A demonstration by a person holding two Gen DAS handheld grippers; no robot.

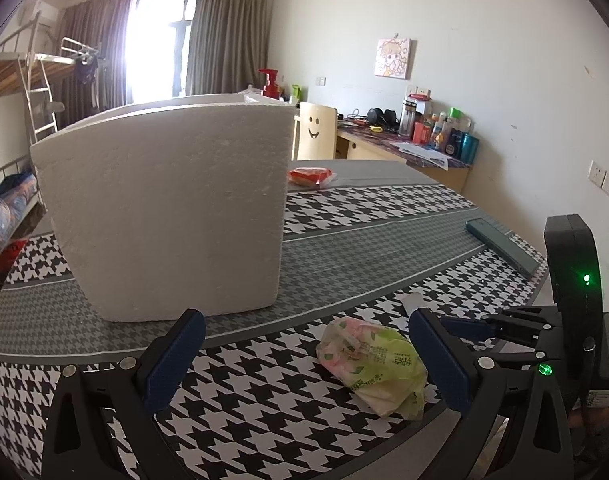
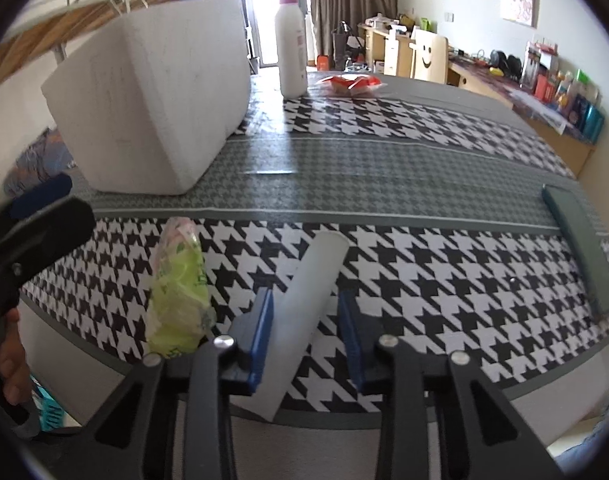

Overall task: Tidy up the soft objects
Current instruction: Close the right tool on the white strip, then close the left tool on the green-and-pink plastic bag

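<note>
Your right gripper straddles a white tube on the houndstooth table, its jaws apart, beside a green packet.

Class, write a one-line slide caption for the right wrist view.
Right gripper open around a white tube on the houndstooth tablecloth, green packet alongside.

Daylight pours in from the window far ahead of the fingers, blown out to pure white in both views. The box ahead of the left fingers shows a shaded near face. The cloth glints beyond the right fingers. Fisheye bends every edge, with dark corners. The left view's near fingers stay sharp; the right view's left border smears.
</note>
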